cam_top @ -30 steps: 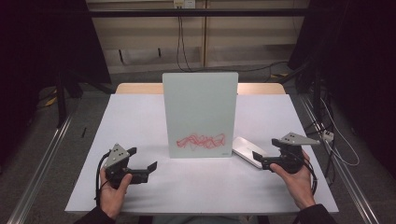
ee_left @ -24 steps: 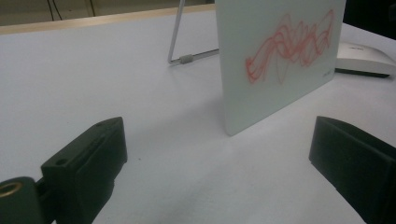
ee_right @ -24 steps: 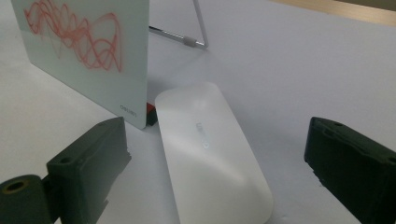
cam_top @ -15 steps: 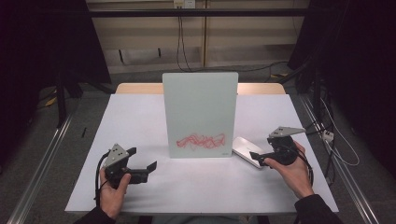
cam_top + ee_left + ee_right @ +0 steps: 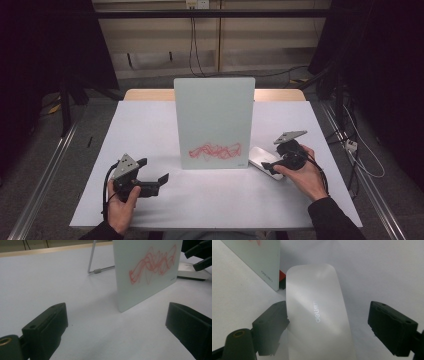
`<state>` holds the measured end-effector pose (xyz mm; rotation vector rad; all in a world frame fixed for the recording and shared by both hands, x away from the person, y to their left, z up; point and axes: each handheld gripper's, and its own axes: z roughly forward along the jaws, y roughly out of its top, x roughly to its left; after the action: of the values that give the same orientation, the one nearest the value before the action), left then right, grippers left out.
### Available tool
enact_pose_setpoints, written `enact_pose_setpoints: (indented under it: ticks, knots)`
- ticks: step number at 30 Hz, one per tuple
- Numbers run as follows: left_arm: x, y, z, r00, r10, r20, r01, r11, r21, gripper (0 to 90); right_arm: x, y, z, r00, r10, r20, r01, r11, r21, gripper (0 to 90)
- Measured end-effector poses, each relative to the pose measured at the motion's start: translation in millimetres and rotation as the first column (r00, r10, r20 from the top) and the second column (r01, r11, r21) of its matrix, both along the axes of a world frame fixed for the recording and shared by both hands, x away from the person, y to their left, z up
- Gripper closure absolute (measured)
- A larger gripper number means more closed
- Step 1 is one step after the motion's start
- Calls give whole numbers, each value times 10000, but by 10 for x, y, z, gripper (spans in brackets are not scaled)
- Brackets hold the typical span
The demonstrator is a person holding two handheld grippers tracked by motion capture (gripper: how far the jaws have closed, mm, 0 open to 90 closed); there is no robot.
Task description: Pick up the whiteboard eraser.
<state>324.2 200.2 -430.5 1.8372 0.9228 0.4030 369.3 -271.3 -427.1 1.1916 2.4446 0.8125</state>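
Eraser point(image 5: 319, 315) flat on table point(image 5: 150, 130), just right of upright whiteboard point(image 5: 215, 120), touching its base corner. Right gripper point(image 5: 274, 166) over eraser, jaws just closing, one pad touching, other apart. Left gripper point(image 5: 152, 182) left of whiteboard, jaws spread, empty.

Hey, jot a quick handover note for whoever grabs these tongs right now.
Right tongs: astride the eraser, jaws just been closing, one pad touching its side, the other still apart; no grip yet.
Left tongs: open, holding nothing, resting in front of the board.
Board stands upright mid-table, red scribble low on it; eraser lies flat beside its base.
Done: eraser reached.
Left: probably grip it, then wipe the scribble.
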Motion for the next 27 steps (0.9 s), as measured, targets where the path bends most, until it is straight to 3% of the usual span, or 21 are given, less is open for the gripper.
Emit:
enact_pose_setpoints:
  ticks: [5,11,19,27]
  knots:
    - [4,-4,-1,10000,-42,-13,42,9999,101,42,44,55,-14,9997,147,-183,-145,9998,101,221]
    - [4,4,-1,10000,-11,2,11,10000,66,42,106,138,-65,9976,440,-529,-448,9989,-143,282]
    - [6,4,-1,10000,4,10,-4,10000,46,42,127,185,-78,9955,652,-690,-694,9958,-601,296]
    - [7,6,-3,10000,-8,-39,8,10000,58,42,148,189,-69,9935,733,-866,-797,9942,-724,300]
